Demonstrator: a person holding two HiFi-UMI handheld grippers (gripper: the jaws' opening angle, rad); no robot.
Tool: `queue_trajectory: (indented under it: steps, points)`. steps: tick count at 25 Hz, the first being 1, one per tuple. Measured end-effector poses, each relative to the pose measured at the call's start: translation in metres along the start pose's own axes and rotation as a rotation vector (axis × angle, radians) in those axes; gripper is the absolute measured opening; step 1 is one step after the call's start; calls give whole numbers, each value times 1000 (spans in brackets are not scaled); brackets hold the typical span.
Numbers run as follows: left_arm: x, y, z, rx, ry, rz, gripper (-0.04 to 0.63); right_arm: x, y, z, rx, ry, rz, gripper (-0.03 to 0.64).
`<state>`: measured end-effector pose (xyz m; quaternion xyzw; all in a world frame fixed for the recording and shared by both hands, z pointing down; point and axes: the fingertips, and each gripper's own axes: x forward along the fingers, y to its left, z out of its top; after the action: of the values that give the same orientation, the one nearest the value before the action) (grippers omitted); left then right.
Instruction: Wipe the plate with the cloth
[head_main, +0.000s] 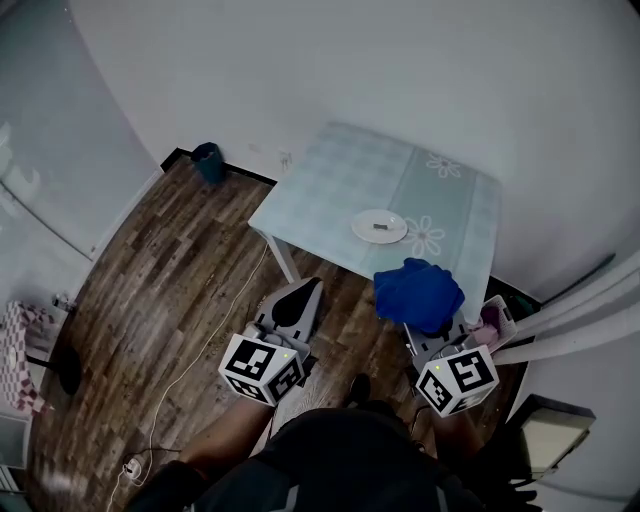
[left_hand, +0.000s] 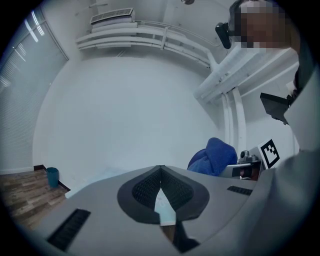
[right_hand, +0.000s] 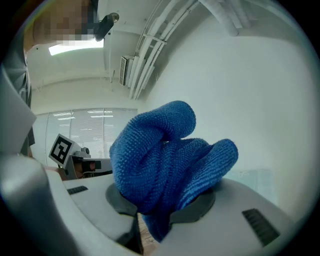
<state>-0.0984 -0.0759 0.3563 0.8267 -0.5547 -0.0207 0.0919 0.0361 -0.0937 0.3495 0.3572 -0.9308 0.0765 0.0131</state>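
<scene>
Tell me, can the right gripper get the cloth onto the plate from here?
Probably yes. The plate lies in the open on the table, just ahead of the cloth clamped in the right gripper, with nothing standing between them.

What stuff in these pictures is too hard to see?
- Dark speck on the plate: too small in the head view to identify.
- Right tool jaw tips: covered by the cloth in the right gripper view.
- Plate: not visible in either gripper view, where the tool bodies block the lower part.
</scene>
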Motion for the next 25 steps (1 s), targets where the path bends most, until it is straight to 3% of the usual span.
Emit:
queue_trajectory:
  steps: [6, 14, 25]
  points:
    - [44, -1, 4, -15, -9, 10, 9, 15, -47, 6, 16, -10, 10, 118]
    - [87, 7, -3, 16, 46, 29, 9, 38, -88, 4, 39, -8, 19, 118]
    - [145, 66, -4, 38, 84, -4, 9, 107, -121, 5, 43, 16, -25, 118]
